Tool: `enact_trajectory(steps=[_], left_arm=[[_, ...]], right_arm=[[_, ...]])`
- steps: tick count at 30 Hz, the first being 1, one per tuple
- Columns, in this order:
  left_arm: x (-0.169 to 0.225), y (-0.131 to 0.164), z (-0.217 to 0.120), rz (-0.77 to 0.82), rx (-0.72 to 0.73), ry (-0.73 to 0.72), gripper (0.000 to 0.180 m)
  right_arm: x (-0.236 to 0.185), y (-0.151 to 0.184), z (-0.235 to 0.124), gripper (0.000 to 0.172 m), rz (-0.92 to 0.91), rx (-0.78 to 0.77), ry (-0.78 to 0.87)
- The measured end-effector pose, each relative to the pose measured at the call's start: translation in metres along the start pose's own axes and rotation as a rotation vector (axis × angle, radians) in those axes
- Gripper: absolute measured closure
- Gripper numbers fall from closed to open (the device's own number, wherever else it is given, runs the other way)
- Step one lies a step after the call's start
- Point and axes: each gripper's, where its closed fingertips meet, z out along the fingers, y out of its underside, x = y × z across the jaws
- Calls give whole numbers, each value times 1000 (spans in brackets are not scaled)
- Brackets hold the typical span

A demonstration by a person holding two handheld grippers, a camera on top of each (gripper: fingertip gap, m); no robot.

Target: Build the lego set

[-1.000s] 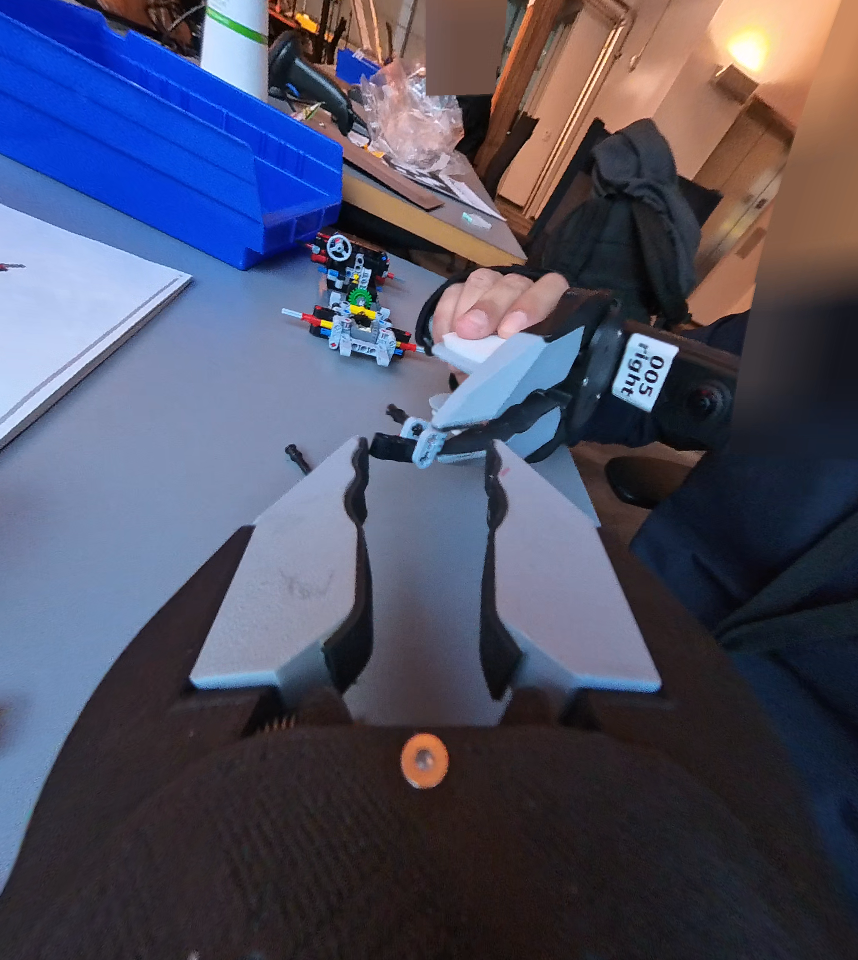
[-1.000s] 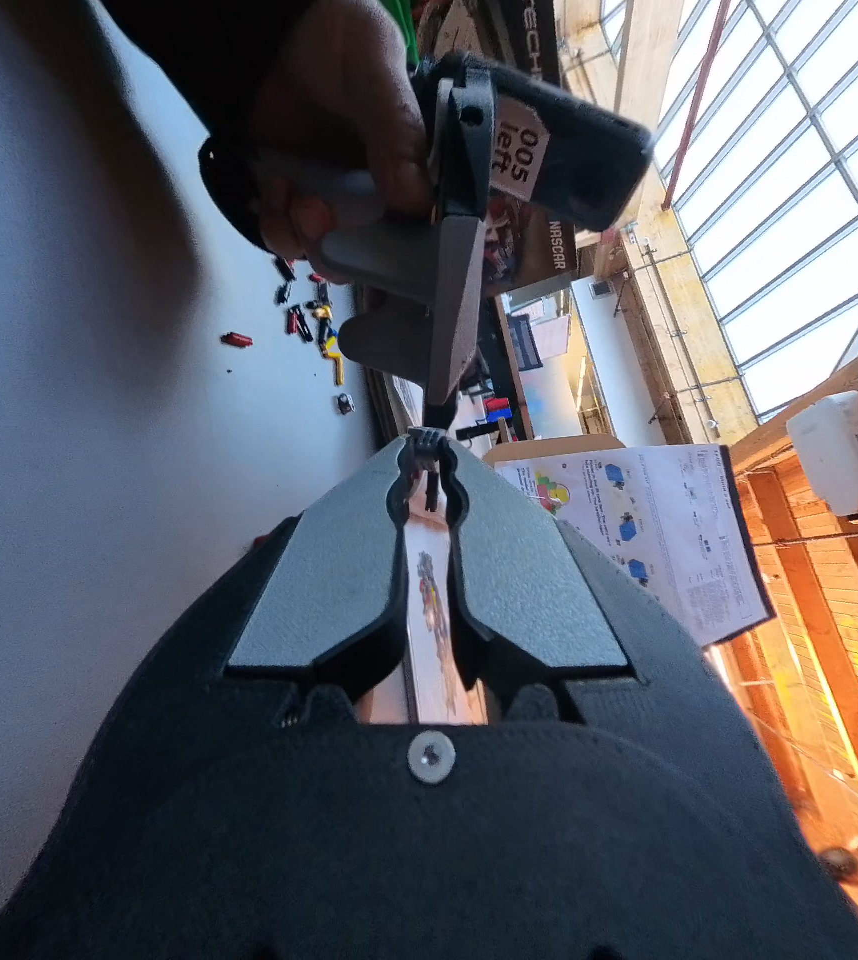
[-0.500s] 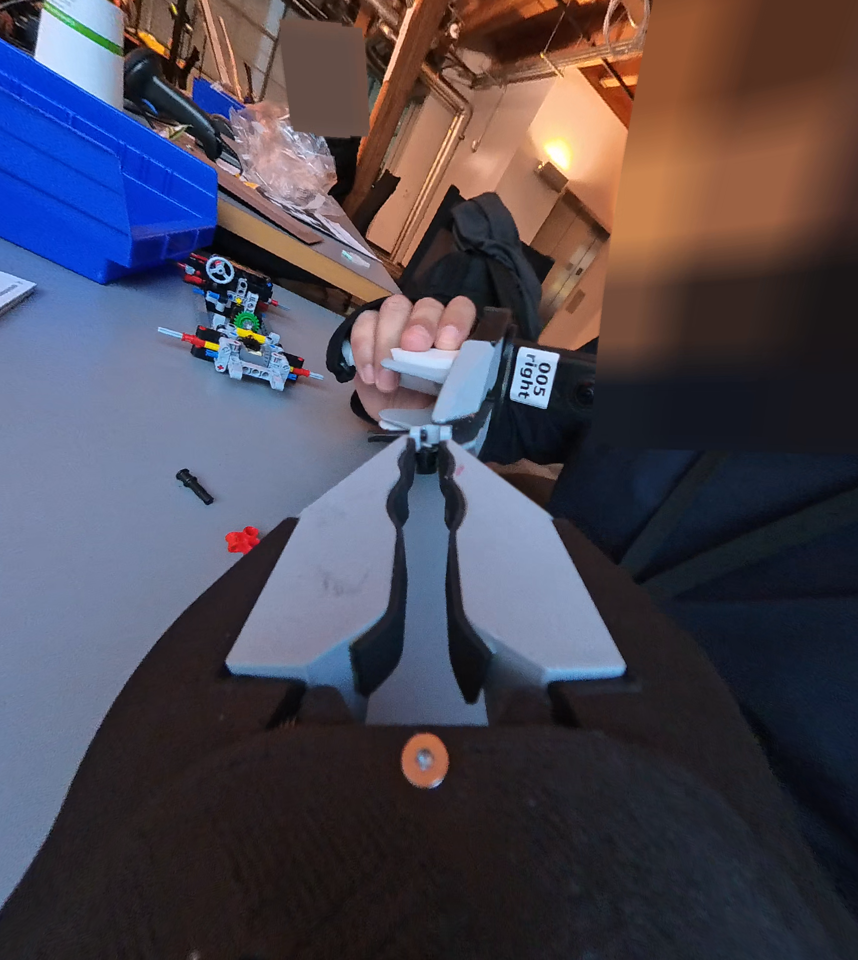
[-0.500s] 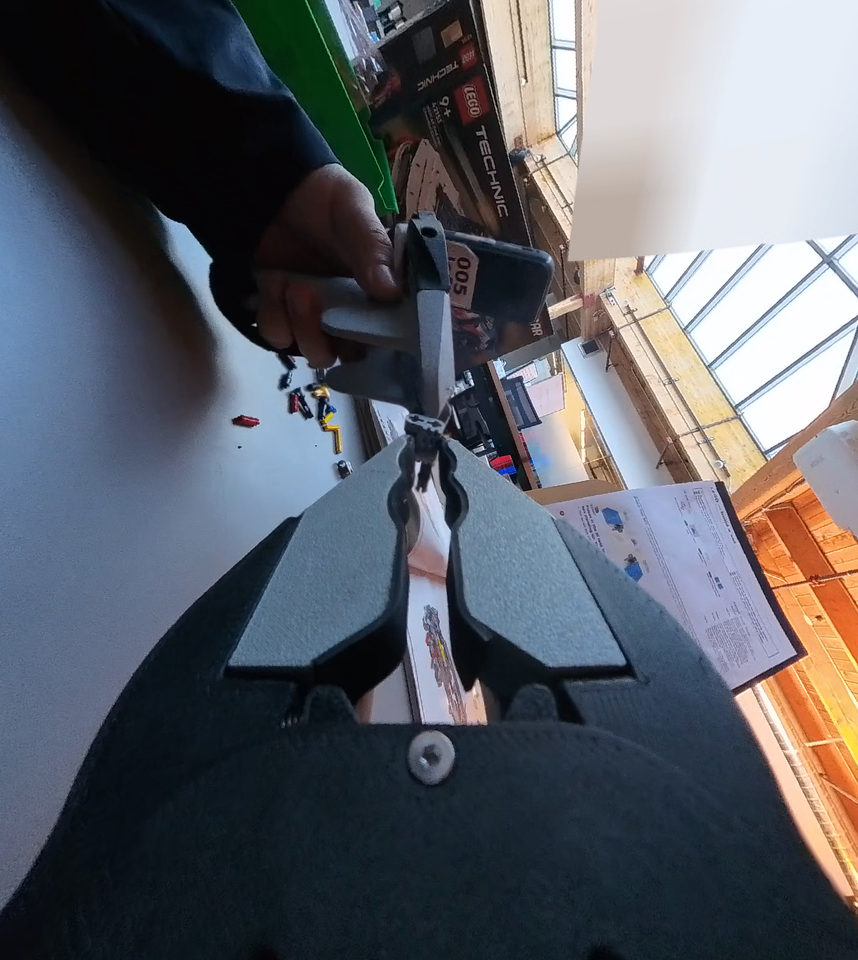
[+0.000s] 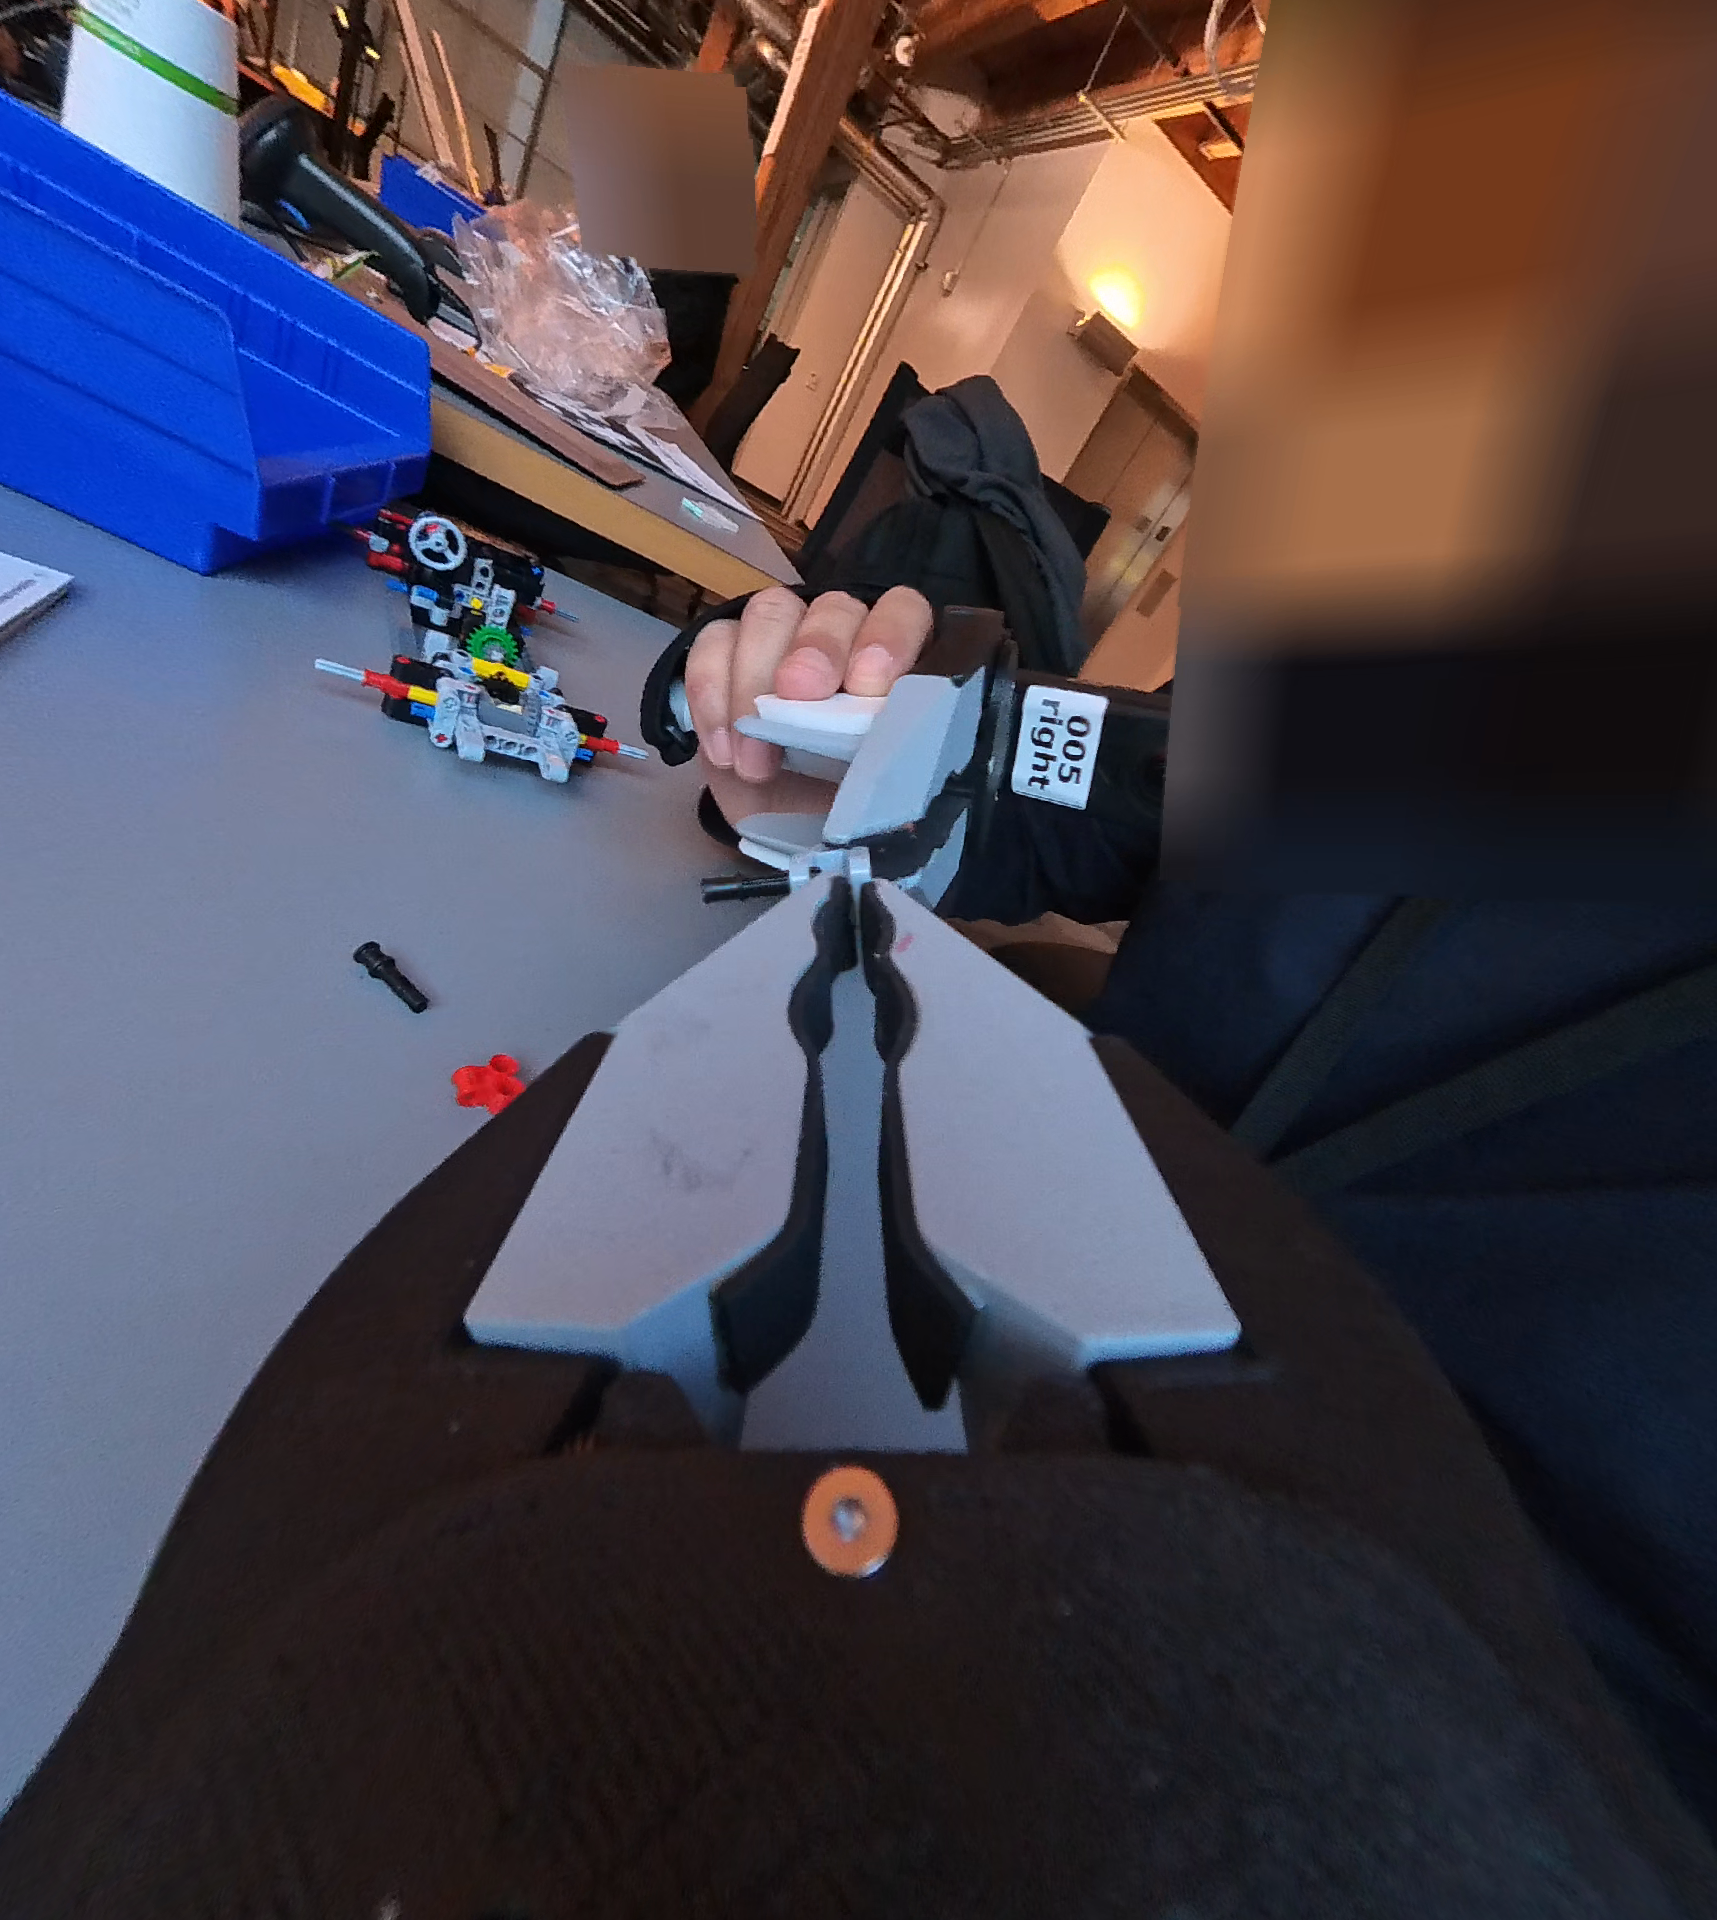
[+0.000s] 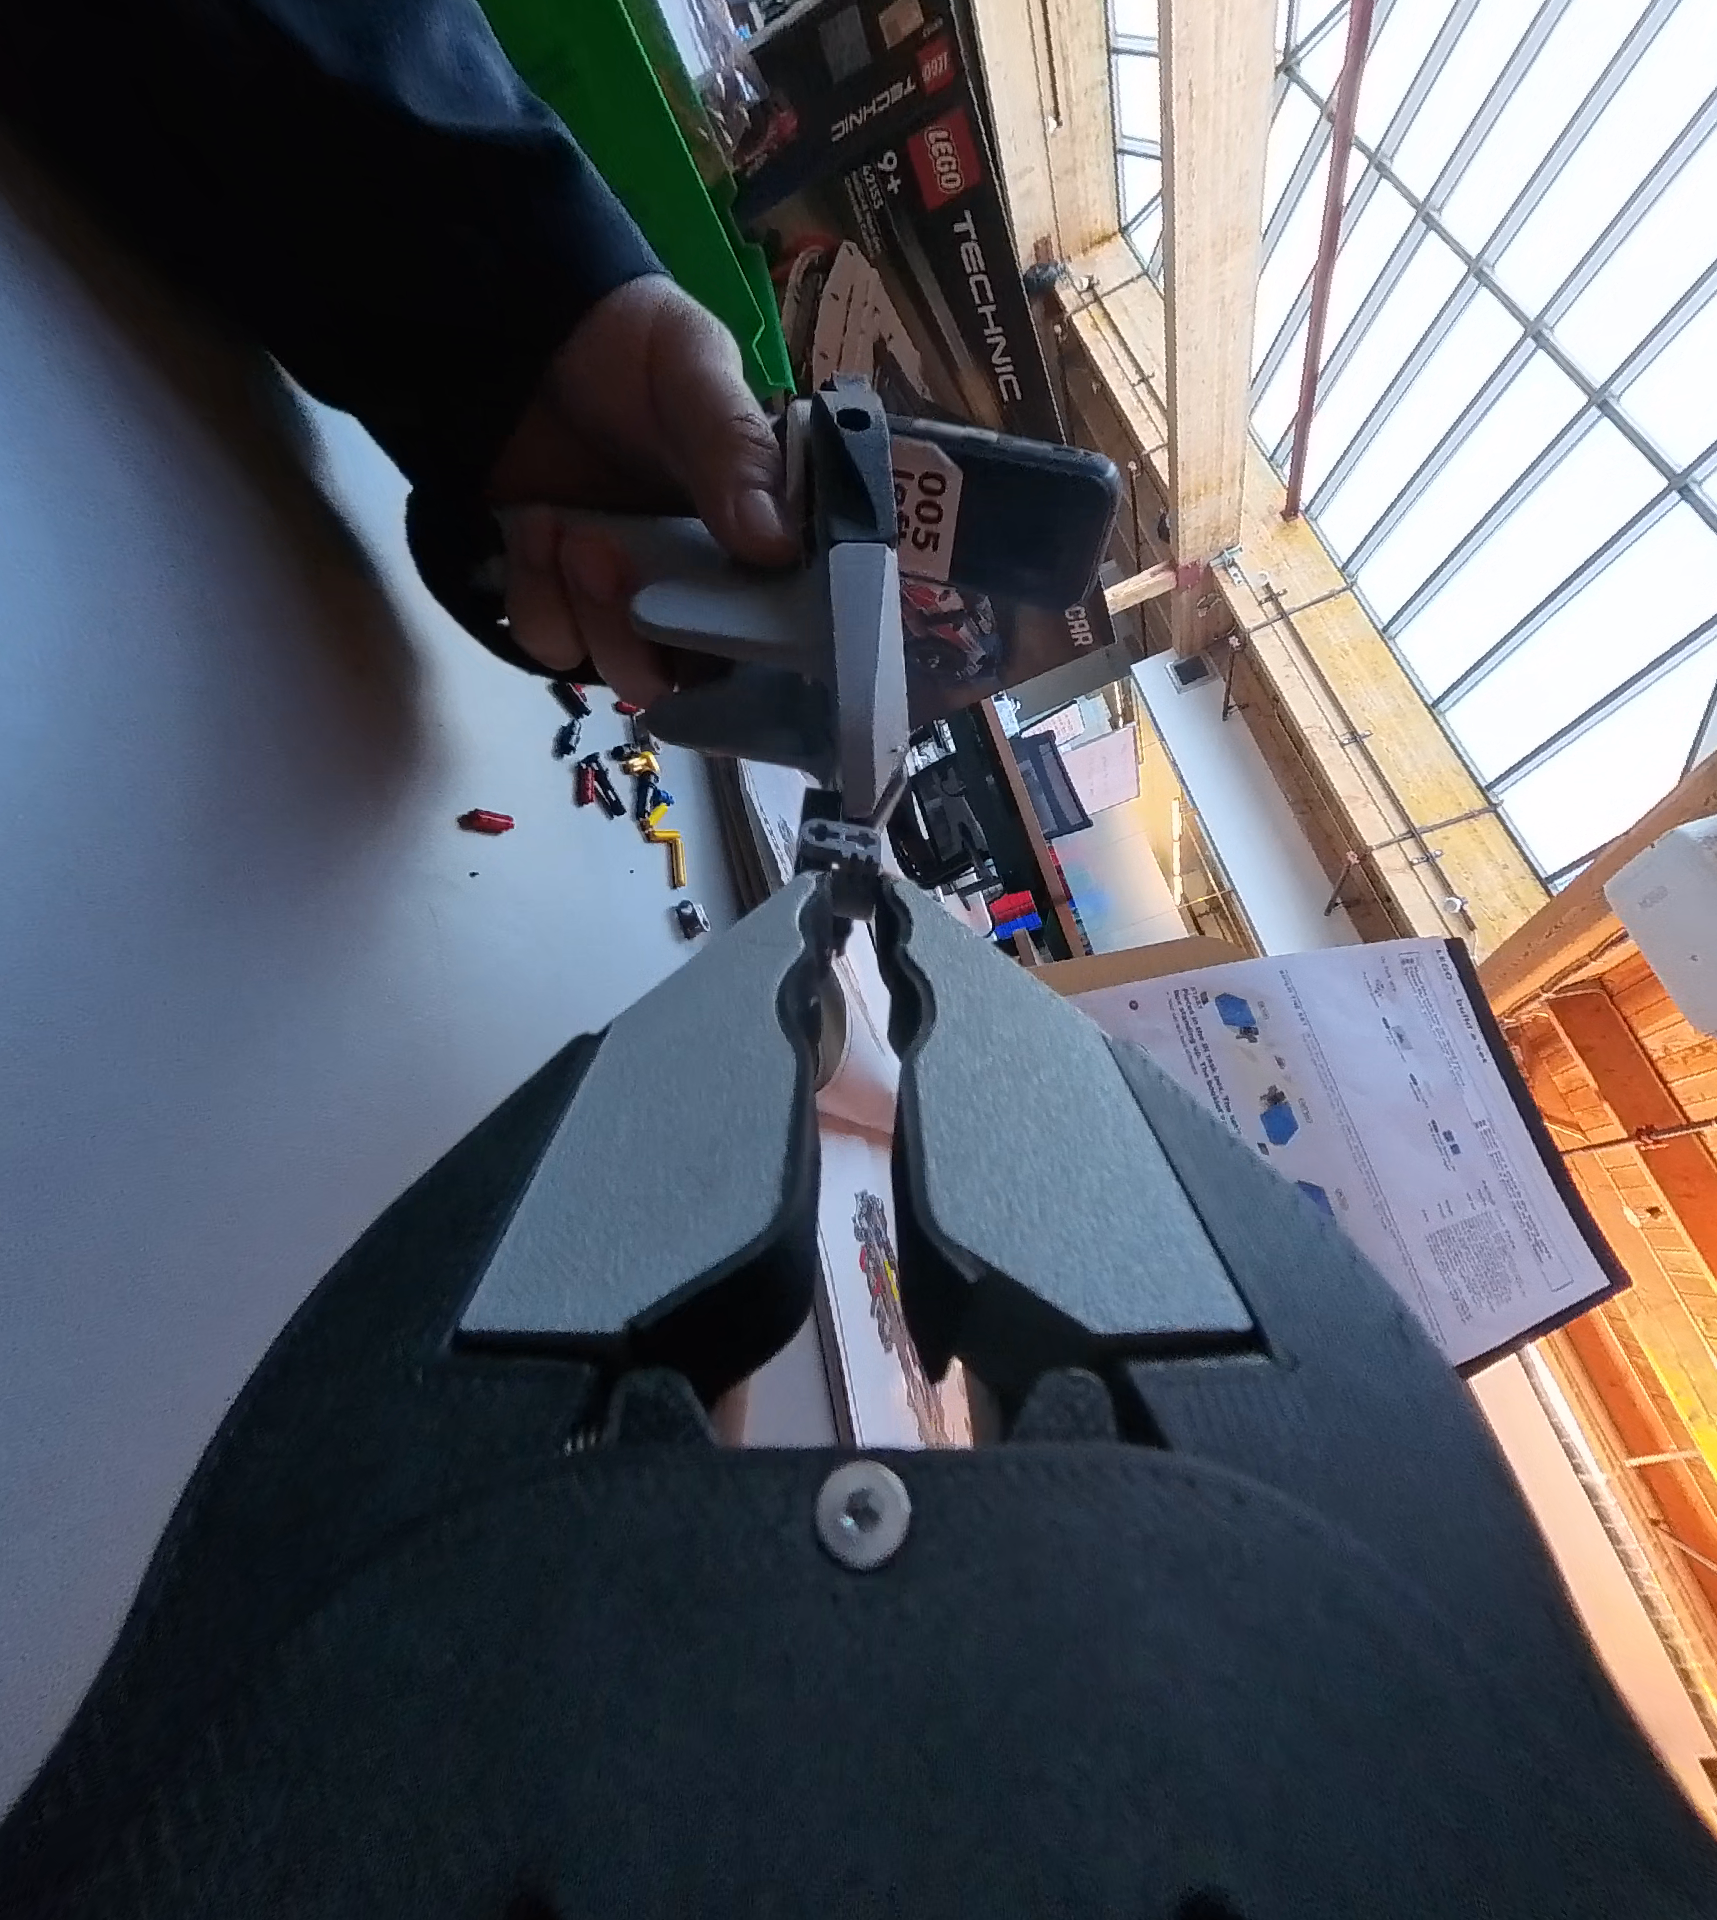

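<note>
The grey piece (image 5: 826, 864) is sitting at my tips: my left claw (image 5: 849, 902) and right claw (image 6: 846, 902) are both pinching it, its black pin (image 5: 742, 886) pointing sideways.

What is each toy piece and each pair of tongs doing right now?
Left tongs: shut, tips against the small grey connector.
Right tongs: shut on the small grey connector.
Toy car frame: partly built, resting on the grey table.
Black pin: lying loose.
Red piece: lying loose.
Blue bin: standing on the table.
</note>
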Motion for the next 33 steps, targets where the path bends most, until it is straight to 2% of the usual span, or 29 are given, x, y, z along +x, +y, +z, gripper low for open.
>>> enact_trajectory(steps=[5,12,15,17,19,21,25,27,30,33], left_arm=[[-6,-3,-6,-16,5,-38,163],[-12,5,-8,83,-88,-146,155],[-10,10,-1,66,-106,-121,158],[-12,12,1,79,-111,-135,174],[-16,12,1,120,-121,-181,174],[-27,12,-3,207,-152,-294,175],[-70,17,-33,557,-389,-733,175],[-83,22,-45,716,-537,-877,175],[-99,38,-55,860,-764,-997,175],[-106,50,-54,960,-901,-1022,175]], right_arm=[[2,6,1,167,-2,-27,12],[5,8,1,168,-10,-37,28],[1,9,2,167,-25,-46,16],[-1,10,3,167,-38,-51,11],[-2,12,4,168,-36,-64,5],[-4,21,7,168,2,-101,-12],[-6,50,9,172,216,-196,-81],[-9,64,7,172,387,-220,-147],[-20,85,3,172,565,-282,-263],[-37,93,-1,167,631,-337,-373]])
